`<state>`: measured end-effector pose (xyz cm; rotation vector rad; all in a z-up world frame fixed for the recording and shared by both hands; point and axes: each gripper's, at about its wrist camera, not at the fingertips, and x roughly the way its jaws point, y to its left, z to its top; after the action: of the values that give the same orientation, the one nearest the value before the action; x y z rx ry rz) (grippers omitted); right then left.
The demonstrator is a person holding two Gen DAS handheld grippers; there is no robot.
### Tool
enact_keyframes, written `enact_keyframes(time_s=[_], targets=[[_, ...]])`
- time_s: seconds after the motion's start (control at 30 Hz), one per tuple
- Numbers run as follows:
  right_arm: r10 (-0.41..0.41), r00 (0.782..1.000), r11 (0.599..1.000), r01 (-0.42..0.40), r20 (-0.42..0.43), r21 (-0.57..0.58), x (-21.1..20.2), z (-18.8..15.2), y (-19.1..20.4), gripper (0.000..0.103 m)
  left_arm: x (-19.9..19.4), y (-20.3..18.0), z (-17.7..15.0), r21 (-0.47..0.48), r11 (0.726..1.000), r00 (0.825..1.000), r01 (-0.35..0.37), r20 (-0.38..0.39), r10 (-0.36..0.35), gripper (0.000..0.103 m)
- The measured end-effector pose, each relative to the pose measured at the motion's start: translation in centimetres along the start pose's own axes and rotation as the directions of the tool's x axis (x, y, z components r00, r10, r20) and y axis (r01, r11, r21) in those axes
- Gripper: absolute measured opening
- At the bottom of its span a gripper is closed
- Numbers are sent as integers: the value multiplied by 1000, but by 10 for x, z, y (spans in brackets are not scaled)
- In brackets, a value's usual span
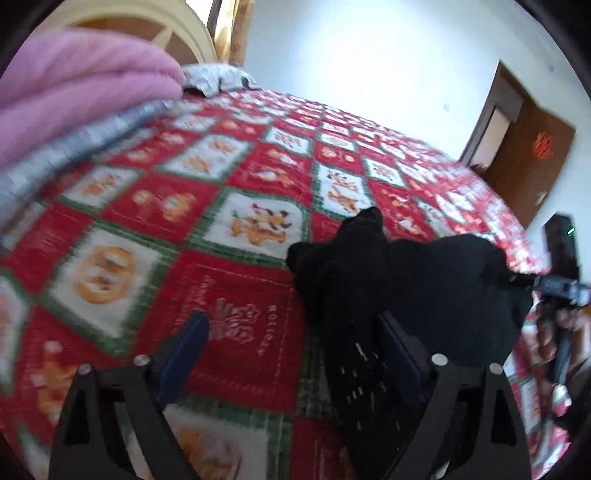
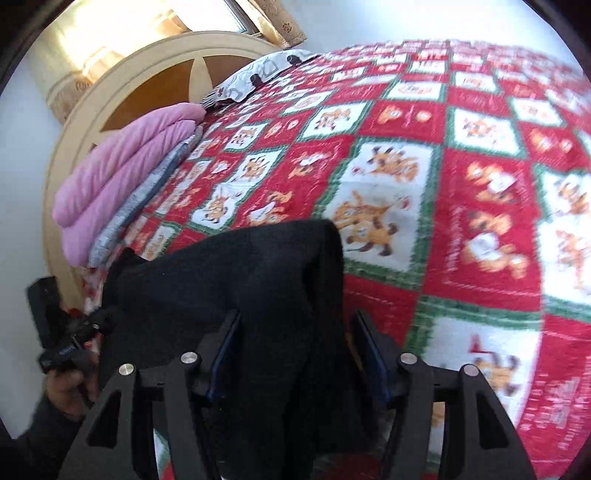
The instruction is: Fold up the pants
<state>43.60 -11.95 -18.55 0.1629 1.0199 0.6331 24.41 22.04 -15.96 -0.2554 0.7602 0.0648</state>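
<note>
- Black pants (image 2: 236, 280): matt, fuzzy knit cloth.
- Bedspread (image 1: 236, 280): printed woven cloth, ribbed-looking.
- Pink blanket (image 2: 122, 173): soft, plush fleece.
- Headboard (image 2: 147, 79): smooth painted wood, brown panels.
- Left gripper (image 1: 295, 347): matt black plastic, shiny metal pins.

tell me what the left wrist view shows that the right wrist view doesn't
Only the left wrist view shows the brown door. Only the right wrist view shows the sunlit window above the headboard. Both share the black pants on the red patchwork quilt, the folded pink blanket and the patterned pillow.
</note>
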Motion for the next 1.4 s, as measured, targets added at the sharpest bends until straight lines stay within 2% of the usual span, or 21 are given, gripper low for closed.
enact_keyframes(time_s=[0.07, 0.17, 0.27, 0.37, 0.53, 0.73, 0.9, 1.1, 1.4], targets=[[-48, 997, 999, 48, 67, 4, -21, 0, 2, 63, -25, -12, -2, 40, 998, 997, -48, 64, 46, 93], [-106, 981, 991, 91, 163, 100, -62, -7, -6, 63, -59, -28, -6, 72, 994, 990, -83, 120, 74, 94], [-109, 969, 990, 86, 221, 114, -95, -28, 7, 63, -85, -40, -11, 95, 992, 987, -77, 151, 62, 95], [-144, 952, 989, 128, 272, 74, -124, -55, 36, 64, -105, -54, -19, 126, 988, 983, -84, 171, 62, 95], [-140, 931, 990, 121, 337, 77, -159, -102, 77, 68, -121, -62, -30, 127, 991, 982, -42, 186, 17, 96], [-141, 916, 990, 130, 376, 54, -174, -129, 112, 69, -137, -68, -33, 131, 991, 980, -24, 201, -3, 96], [-155, 905, 987, 162, 396, 16, -183, -134, 133, 69, -145, -71, -33, 134, 991, 975, -8, 220, -22, 96], [-177, 893, 981, 193, 413, 1, -187, -135, 143, 69, -145, -75, -33, 143, 990, 976, -6, 215, -26, 96], [-195, 892, 976, 216, 409, -5, -185, -137, 147, 69, -146, -83, -37, 172, 985, 977, -12, 214, -26, 99]])
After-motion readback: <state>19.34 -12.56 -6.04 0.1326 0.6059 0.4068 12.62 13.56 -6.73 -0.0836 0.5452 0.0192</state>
